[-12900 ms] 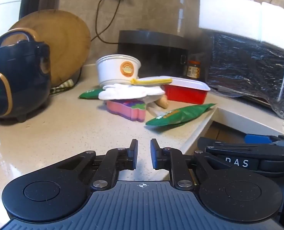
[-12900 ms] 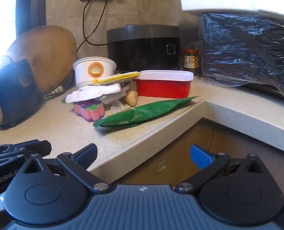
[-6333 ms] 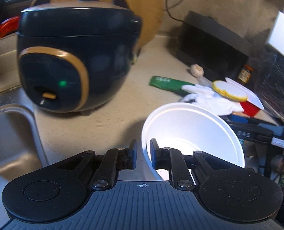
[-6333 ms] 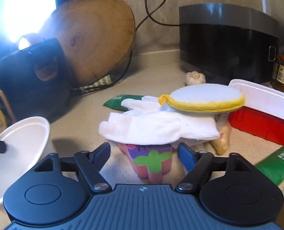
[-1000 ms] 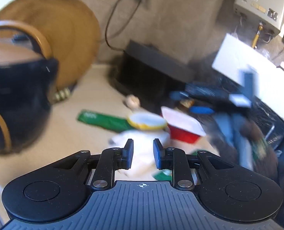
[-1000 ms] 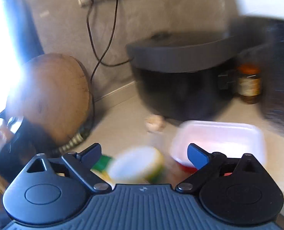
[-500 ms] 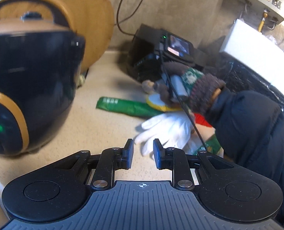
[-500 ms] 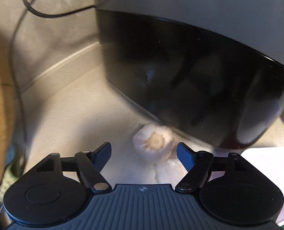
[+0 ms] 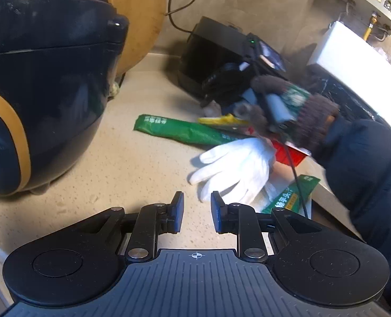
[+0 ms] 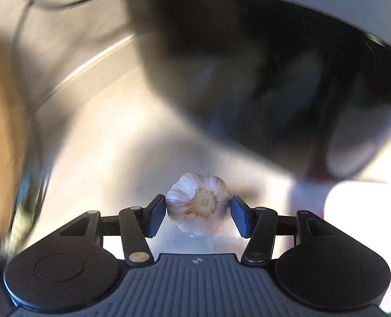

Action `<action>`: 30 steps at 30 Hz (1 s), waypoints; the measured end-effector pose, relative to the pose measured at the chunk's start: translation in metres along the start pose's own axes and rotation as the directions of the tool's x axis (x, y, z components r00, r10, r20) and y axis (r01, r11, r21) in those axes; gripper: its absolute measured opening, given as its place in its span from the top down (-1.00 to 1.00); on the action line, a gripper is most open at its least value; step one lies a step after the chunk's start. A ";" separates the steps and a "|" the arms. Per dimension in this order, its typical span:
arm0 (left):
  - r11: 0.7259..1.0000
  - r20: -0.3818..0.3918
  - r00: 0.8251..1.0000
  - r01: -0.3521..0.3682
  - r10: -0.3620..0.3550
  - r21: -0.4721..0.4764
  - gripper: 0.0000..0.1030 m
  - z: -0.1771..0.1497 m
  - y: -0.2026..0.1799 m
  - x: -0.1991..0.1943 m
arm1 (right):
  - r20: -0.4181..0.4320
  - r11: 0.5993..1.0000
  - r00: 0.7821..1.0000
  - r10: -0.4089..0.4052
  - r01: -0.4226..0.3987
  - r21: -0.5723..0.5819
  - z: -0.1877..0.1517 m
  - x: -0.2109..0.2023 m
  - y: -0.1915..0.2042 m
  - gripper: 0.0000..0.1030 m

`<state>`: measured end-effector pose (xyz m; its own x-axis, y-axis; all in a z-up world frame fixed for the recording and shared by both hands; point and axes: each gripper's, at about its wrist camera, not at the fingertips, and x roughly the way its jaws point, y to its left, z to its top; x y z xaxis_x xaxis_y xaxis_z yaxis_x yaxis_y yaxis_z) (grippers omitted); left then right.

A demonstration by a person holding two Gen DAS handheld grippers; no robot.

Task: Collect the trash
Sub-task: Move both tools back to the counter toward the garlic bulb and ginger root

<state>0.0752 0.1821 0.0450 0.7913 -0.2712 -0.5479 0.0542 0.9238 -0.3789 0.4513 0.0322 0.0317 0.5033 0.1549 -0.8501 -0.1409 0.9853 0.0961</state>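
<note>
Between the blue pads of the right claw (image 10: 198, 212) sits a garlic bulb (image 10: 199, 204), root end facing the camera, resting on the pale counter (image 10: 111, 163) just in front of the black appliance (image 10: 261, 79); the jaws are closing on it, and the pads look to be at its flanks, though I cannot tell whether they press yet; half a second back the same bulb lay ahead of much wider fingers, and a second back this claw was well away over the yellow-rimmed lid and the red tray, so the person has swung across, dipped and started the grab in one go; my guess is the bulb is the piece of trash being collected now, and the lift waits only on a firm squeeze; being round and papery it may roll or slip out if the pads meet it off-centre.

Further out, the gloved hand (image 9: 287, 105) carrying that claw reaches over the clutter: a white glove (image 9: 237, 166) lies on the counter, a green packet (image 9: 182, 130) behind it, a second green packet (image 9: 290, 198) at the counter's edge; the dark rice cooker (image 9: 42, 84) stands to the left with a wooden board (image 9: 140, 18) leaning behind it.

Nearest me, the left claw (image 9: 197, 212) hovers low over bare counter, its jaws a little apart with nothing in them, the gap unchanged over the last second.
</note>
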 end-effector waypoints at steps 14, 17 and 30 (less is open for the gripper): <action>1.000 -0.012 1.000 0.018 -0.018 -0.005 0.51 -0.017 -0.033 -0.007 | -0.017 0.861 0.949 0.316 -0.294 -0.415 -0.155 -0.147 -0.006 -0.42; 1.000 0.019 1.000 0.008 -0.009 0.017 0.51 -0.011 -0.040 -0.012 | 0.112 0.888 0.946 0.305 -0.240 -0.392 -0.162 -0.180 -0.040 -0.54; 0.965 0.060 0.995 0.062 -0.080 0.256 0.51 -0.004 -0.109 0.026 | 0.241 0.951 0.939 0.247 -0.187 -0.247 -0.236 -0.177 -0.161 -0.53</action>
<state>0.0872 0.0730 0.0696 0.8194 -0.3277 -0.4703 0.2578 0.9435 -0.2084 0.1835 -0.1707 0.0446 0.6428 0.4061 -0.6495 -0.4384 0.8903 0.1228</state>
